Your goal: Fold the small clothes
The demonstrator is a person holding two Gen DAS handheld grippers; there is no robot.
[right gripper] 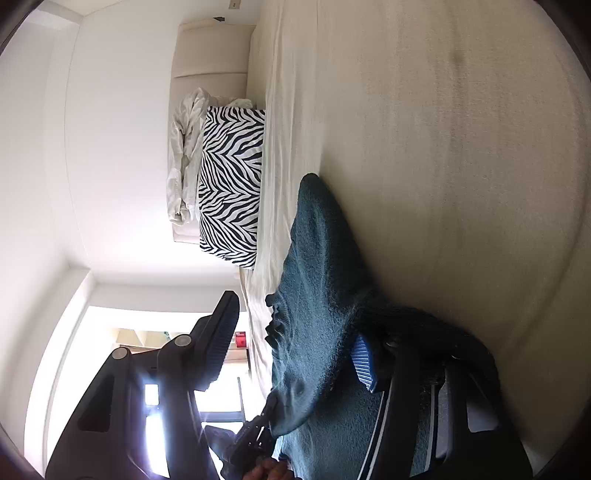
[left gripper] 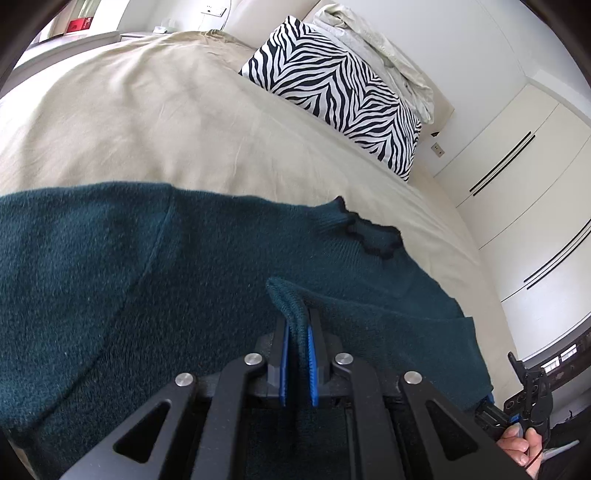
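A dark teal knit sweater (left gripper: 155, 280) lies spread on the beige bed sheet (left gripper: 155, 122), its dark-trimmed collar (left gripper: 369, 232) toward the pillow. My left gripper (left gripper: 297, 325) is shut on a raised fold of the sweater, pinched between the blue pads. In the left wrist view my right gripper (left gripper: 517, 398) shows at the sweater's lower right edge, held by a hand (left gripper: 521, 443). The right wrist view is rolled sideways. There my right gripper (right gripper: 291, 332) stands open, with the sweater (right gripper: 317, 295) draped over the blue-padded finger (right gripper: 364, 363) and the other finger (right gripper: 221, 339) clear of the cloth.
A zebra-striped pillow (left gripper: 332, 96) leans at the head of the bed, with crumpled white linen (left gripper: 376, 48) behind it. White wardrobe doors (left gripper: 517, 177) stand past the bed's right side. A red box (left gripper: 79, 24) sits far back left. Bare sheet stretches beyond the sweater.
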